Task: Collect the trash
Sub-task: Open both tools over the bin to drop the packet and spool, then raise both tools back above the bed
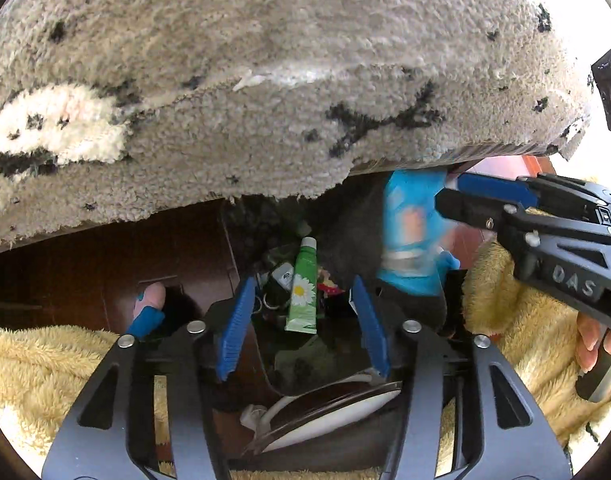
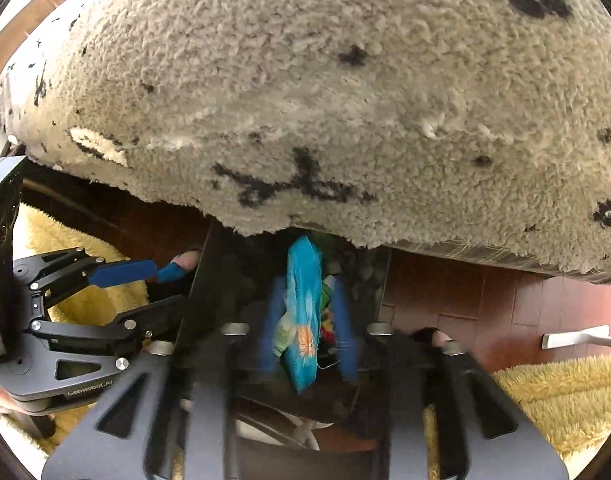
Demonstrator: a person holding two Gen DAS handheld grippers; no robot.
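Fingers [image 2: 344, 336] of the right gripper [image 2: 307, 336], blurred, stand apart with the blue wrapper [image 2: 303, 320] between them; we cannot tell whether they pinch it. We see the left gripper [image 1: 303, 328] with blue fingers [image 1: 235, 332] spread wide, framing a green tube [image 1: 303, 292] that lies in the dark trash bag [image 1: 337, 248] with other litter. Beyond the bag, a beige rug [image 1: 265, 80] fills the far half of both views, over the wooden floor [image 2: 485, 300].
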